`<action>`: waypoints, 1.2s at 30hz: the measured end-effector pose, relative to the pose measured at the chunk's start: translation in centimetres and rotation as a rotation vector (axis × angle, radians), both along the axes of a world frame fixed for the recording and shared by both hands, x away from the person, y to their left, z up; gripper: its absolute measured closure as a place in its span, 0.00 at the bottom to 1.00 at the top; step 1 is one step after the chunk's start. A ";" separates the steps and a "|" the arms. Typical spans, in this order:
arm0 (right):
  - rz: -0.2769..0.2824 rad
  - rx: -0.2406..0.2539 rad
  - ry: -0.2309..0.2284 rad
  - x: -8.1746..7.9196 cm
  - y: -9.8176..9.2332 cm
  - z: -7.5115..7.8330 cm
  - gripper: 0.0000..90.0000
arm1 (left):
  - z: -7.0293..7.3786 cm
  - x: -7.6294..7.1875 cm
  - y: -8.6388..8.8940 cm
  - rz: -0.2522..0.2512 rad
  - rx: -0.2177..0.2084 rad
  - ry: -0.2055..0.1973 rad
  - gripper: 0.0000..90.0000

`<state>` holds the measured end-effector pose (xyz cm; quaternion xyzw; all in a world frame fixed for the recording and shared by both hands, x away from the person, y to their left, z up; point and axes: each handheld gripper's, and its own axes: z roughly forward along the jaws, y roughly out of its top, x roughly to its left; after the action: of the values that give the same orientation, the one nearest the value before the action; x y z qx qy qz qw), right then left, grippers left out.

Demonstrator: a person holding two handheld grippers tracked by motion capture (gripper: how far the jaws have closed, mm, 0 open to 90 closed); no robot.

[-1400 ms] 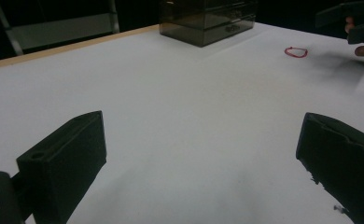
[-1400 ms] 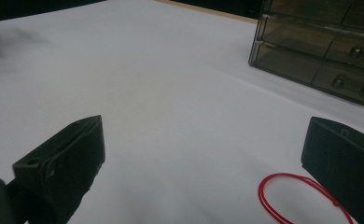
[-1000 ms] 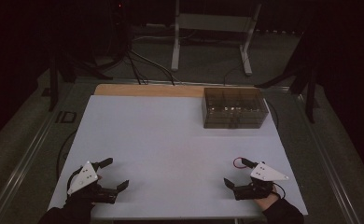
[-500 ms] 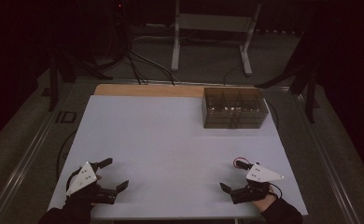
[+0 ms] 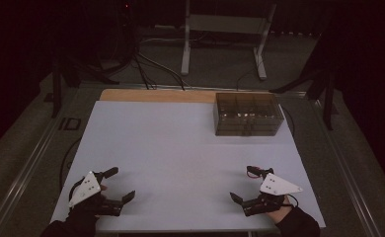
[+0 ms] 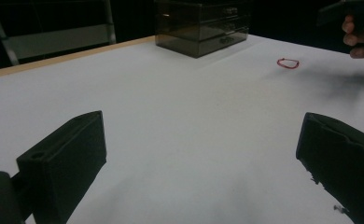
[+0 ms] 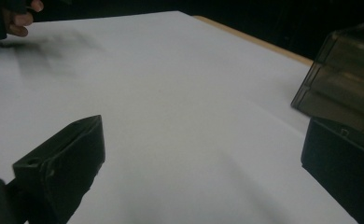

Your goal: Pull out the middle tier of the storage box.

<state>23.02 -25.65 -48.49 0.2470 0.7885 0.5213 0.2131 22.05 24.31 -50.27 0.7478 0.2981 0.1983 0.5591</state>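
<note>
Two tools sit at the near edge of the white tabletop (image 5: 180, 148), both well short of the drawer box (image 5: 248, 114) that serves as reference. The left tool (image 5: 117, 183) is diagonally across from the box at the near left corner; its jaws stand wide apart and grip nothing. The right tool (image 5: 245, 185) is straight in front of the box at the near edge; its jaws are likewise spread wide and empty.

One red rubber band (image 6: 288, 63) lies flat on the tabletop in front of the box, near the right tool. The left gripper view resolves it as a closed loop; in the high view it appears as a small red mark (image 5: 251, 172) by the right tool's far jaw.

One smoked, translucent drawer box stands at the far right of the tabletop. The left gripper view shows its stacked drawer fronts (image 6: 203, 23).
</note>
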 end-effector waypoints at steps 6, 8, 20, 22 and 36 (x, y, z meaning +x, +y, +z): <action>0.005 -0.024 -0.054 0.4 0.1 1.0 0.00 | 0.0 0.0 0.1 0.004 -0.004 0.000 0.04; 0.006 -0.026 -0.058 0.5 0.0 1.1 0.00 | 0.0 0.0 0.1 0.003 -0.003 0.002 0.04; -0.016 -0.051 -0.110 2.0 -0.4 3.0 0.00 | 0.0 0.0 0.0 0.001 -0.004 0.005 0.04; -0.024 -0.064 -0.120 2.3 -0.5 3.2 0.00 | 0.0 0.0 0.0 0.002 -0.003 0.001 0.04; -0.083 -0.128 -0.170 4.4 -1.5 4.1 0.00 | 0.0 0.0 0.1 0.004 -0.011 0.002 0.04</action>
<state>27.38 -27.13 -44.36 0.2206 0.7883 0.4797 0.3159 22.03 24.45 -50.28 0.7444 0.3014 0.1969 0.5624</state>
